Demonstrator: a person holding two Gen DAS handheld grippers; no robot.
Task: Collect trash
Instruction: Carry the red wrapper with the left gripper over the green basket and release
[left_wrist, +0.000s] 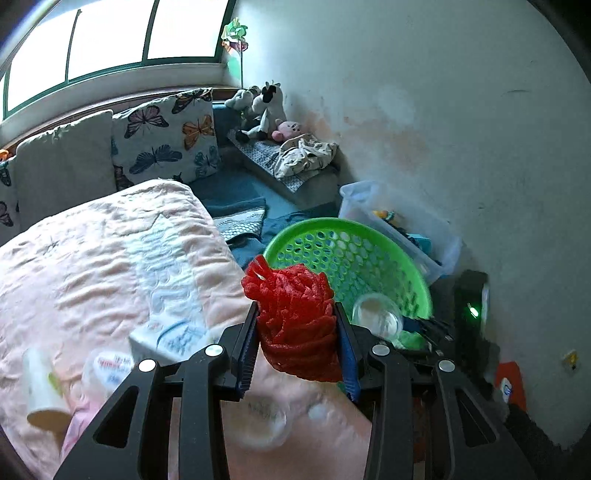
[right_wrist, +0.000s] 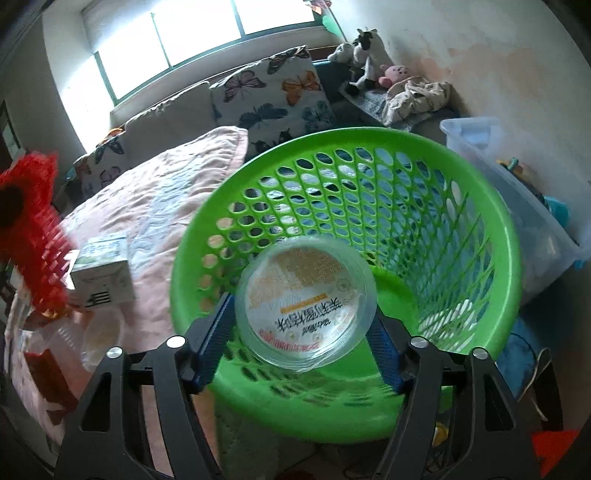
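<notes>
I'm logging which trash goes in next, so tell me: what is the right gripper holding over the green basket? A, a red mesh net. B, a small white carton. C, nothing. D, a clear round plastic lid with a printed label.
D: the right gripper has its jaws closed on the clear round lid, held above the green basket.

Green perforated plastic basket (right_wrist: 480, 229): round, tilted, mouth open toward the camera, beside the bed edge. Clear round plastic container (right_wrist: 306, 306): printed label with orange and dark lettering, held base-first over the basket's near rim at 6 o'clock. Red foam netting (left_wrist: 295, 325): bunched, mesh-like, held aloft at the basket's 8 o'clock. White carton (right_wrist: 103, 273): small, printed, lying on the pink quilt at the basket's 9 o'clock.
</notes>
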